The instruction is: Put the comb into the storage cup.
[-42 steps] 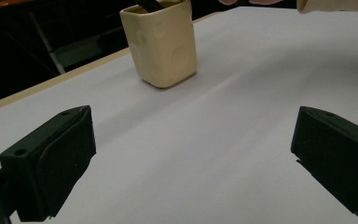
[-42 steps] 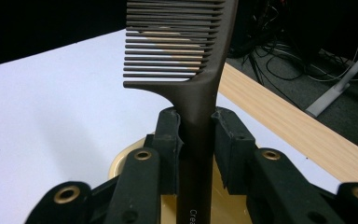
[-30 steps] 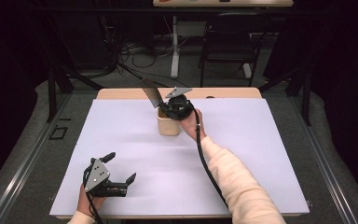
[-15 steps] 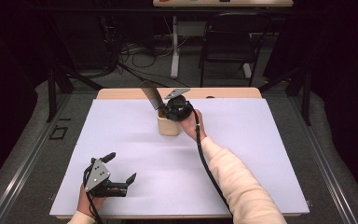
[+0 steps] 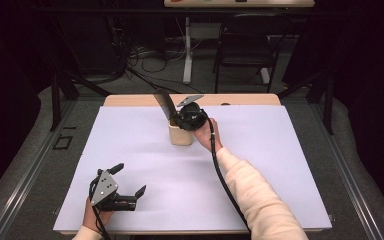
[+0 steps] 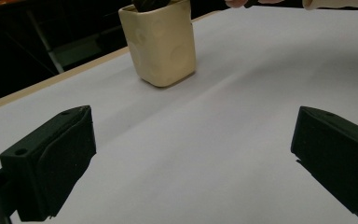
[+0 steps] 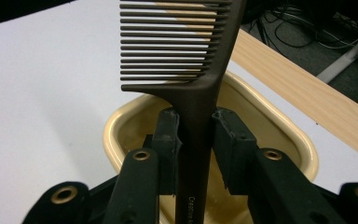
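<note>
we held a two-jaw gripper in each hand over a table covered with a white sheet (image 5: 280, 165). far across the table, near its back edge, stood a cream cup (image 5: 180, 135). our right gripper (image 7: 196, 140) was poised directly above the cup's mouth, and between its jaws ran the handle of a dark brown comb (image 7: 186, 56). in the right gripper view the left pad lay against the handle while a thin gap seemed to show beside the right pad, so we judged the jaws narrowly apart, just loosening around the comb rather than clamped on it. the comb's long axis ran nearly upright: its handle went down between the pads into the cup, and its toothed end rose above the rim, leaning a little to the left in the high view. so the comb sat straight ahead of the right gripper, in line with the jaws. our left gripper (image 5: 130, 187) rested near the front left of the table, well apart from the cup, with its jaws wide apart and nothing between them; the right hand was by far the nearer
</note>
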The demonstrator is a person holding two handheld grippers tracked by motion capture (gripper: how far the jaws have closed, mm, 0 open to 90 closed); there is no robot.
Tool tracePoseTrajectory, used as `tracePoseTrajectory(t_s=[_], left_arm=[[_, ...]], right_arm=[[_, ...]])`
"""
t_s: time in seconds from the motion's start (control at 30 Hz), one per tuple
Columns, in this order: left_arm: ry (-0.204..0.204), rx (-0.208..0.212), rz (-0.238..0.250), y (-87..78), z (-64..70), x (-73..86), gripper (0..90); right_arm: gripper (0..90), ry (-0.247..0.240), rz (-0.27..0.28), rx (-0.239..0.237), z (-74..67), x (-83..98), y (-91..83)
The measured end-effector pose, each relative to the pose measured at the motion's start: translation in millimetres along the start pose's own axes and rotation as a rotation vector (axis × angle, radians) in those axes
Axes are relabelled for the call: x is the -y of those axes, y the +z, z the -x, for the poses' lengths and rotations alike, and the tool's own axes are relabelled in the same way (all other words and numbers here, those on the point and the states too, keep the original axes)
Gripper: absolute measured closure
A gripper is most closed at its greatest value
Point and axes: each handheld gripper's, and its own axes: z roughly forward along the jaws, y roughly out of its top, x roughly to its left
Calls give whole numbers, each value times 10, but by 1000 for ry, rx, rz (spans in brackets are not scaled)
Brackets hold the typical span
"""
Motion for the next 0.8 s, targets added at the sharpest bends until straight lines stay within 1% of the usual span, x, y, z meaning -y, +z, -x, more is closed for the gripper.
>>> tracePoseTrajectory(t_s=[0.07, 0.1, 0.13, 0.17, 0.2, 0.27, 0.3, 0.37, 0.43, 0.57, 0.67, 0.8], left_arm=[[0, 1, 1, 0, 0, 0, 0], [0, 2, 1, 0, 0, -1, 0], [1, 2, 1, 0, 0, -1, 0], [1, 2, 0, -2, 0, -1, 0], [3, -1, 0, -3, 0, -2, 0], [1, 1, 0, -2, 0, -2, 0], [2, 0, -1, -1, 2, -2, 0], [3, 0, -1, 0, 4, -4, 0], [3, 2, -2, 3, 3, -3, 0], [3, 1, -4, 5, 6, -5, 0], [3, 0, -4, 10, 7, -5, 0], [2, -2, -5, 12, 6, -4, 0]], right_arm=[[666, 10, -8, -7, 3, 0, -17], [642, 6, -5, -1, 6, -1, -31], [597, 8, -7, 6, 3, -7, -46], [561, 11, -10, 2, 4, -15, -70], [546, 14, -9, 0, 8, -17, -92], [471, 31, -2, 0, 24, -19, -133], [454, 43, -4, -8, 40, -22, -166], [417, 44, -4, -21, 62, -23, -216], [395, 44, -12, -31, 77, -23, -275], [354, 49, 4, -47, 92, -18, -368], [324, 49, 1, -63, 91, -10, -433], [282, 38, -6, -78, 78, 14, -508]])
